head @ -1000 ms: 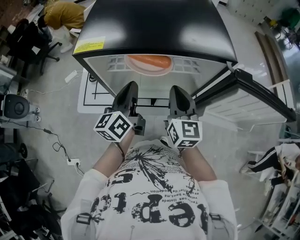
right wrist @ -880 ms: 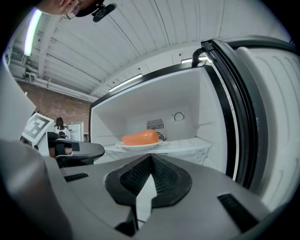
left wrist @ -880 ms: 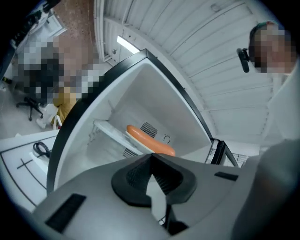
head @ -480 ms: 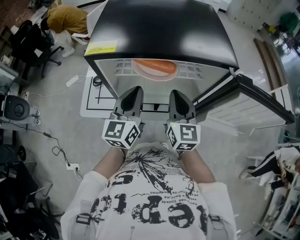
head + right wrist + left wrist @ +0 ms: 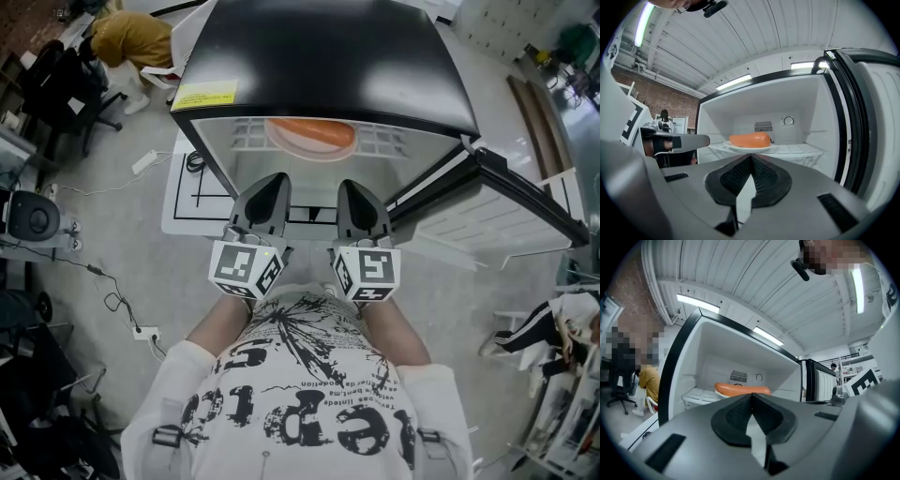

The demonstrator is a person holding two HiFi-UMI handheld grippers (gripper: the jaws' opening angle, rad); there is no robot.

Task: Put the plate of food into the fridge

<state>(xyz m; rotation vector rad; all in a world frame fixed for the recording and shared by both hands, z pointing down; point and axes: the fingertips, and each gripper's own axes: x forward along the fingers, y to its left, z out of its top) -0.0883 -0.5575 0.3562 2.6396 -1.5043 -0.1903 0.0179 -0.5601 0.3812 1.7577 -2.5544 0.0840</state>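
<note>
A white plate with a long orange piece of food lies on the wire shelf inside the open black-topped fridge. Both grippers hang side by side in front of the fridge opening, close to the person's body and apart from the plate. My left gripper is shut with nothing in it. My right gripper is likewise shut and empty. In the left gripper view the food shows just over the shut jaw tips. In the right gripper view the plate sits beyond the tips.
The fridge door stands swung open to the right. A white floor mat lies at the fridge's left foot. A person in a yellow top sits at the far left beside an office chair. Cables and a power strip lie on the floor.
The left gripper has shifted a little to the right, closer to the right one. The fridge sits slightly lower and more central in the head view. The plate has stayed on the shelf.
</note>
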